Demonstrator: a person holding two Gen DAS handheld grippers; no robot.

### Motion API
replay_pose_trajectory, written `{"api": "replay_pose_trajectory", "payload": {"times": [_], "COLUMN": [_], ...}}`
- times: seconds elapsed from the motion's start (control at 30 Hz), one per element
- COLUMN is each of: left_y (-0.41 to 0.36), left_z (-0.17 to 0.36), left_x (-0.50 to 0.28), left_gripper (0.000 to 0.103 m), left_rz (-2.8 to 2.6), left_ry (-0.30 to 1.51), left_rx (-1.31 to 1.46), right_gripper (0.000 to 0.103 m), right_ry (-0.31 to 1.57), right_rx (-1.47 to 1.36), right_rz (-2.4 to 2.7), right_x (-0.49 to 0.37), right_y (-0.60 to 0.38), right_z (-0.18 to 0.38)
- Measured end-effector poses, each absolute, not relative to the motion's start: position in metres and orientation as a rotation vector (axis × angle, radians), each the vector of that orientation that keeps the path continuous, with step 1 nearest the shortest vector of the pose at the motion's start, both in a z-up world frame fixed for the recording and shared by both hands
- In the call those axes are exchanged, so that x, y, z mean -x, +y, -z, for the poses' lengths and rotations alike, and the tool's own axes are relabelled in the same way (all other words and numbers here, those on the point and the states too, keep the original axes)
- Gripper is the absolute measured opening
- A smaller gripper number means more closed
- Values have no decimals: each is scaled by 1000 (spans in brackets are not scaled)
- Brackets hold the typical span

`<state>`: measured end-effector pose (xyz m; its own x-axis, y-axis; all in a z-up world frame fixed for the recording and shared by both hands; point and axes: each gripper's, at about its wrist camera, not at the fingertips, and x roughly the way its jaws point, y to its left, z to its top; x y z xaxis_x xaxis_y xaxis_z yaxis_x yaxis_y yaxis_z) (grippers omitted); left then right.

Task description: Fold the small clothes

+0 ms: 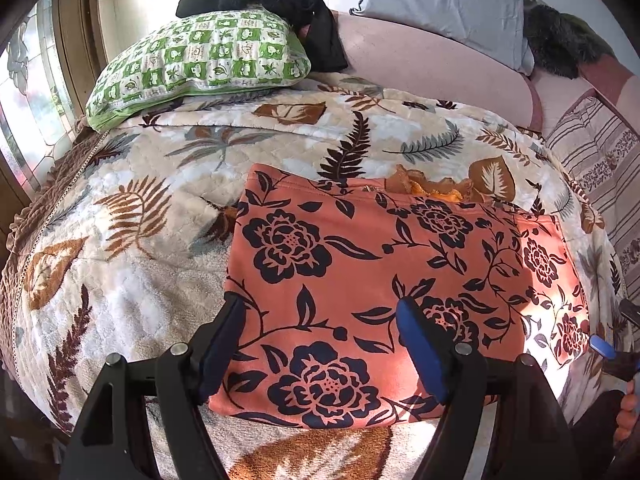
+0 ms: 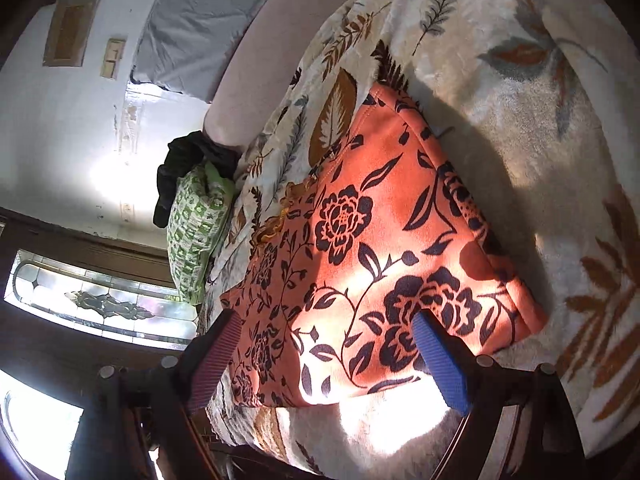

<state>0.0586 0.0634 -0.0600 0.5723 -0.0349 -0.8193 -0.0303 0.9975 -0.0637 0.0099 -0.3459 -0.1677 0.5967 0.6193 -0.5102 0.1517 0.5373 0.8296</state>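
Note:
A folded orange garment [image 1: 380, 264] printed with dark flowers lies flat on a leaf-patterned blanket [image 1: 132, 208]. A frilled orange edge [image 1: 432, 186] peeks out at its far side. My left gripper [image 1: 320, 312] hovers open over the garment's near left part, nothing between its blue pads. In the right wrist view the same garment [image 2: 380, 248] lies tilted across the frame, and my right gripper [image 2: 324, 324] stands open above its near edge. The right gripper's blue tip [image 1: 602, 346] also shows at the far right of the left wrist view, held by a hand [image 1: 626, 416].
A green-checked pillow [image 1: 200, 56] with a black cloth [image 1: 280, 4] on it sits at the bed's head. A grey pillow [image 1: 444, 4], a pink bolster [image 1: 432, 72] and a striped cushion [image 1: 596, 160] lie at the back right. A window [image 2: 104, 304] is beside the bed.

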Motion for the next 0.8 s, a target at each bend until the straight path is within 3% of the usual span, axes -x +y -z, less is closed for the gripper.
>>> {"api": "replay_pose_trajectory", "payload": {"times": [0.33,0.7,0.8], "left_y": [52,17,12], "left_z": [72,80,79], "left_x": [-54,-50,-50], "left_gripper": [78,78,78], "left_rz": [27,70,76], "left_ry": [995,1016,1011], "left_rx": [95,45,30], "right_gripper": [90,91,82], "right_ry": [998,848,815], "right_rx": [-1203,-1399,-1347], "right_rz": [-242,-144,-139], "right_x": [47,10,0], "right_y": [-332,-370,-372], "right_z": [226,237,230]}}
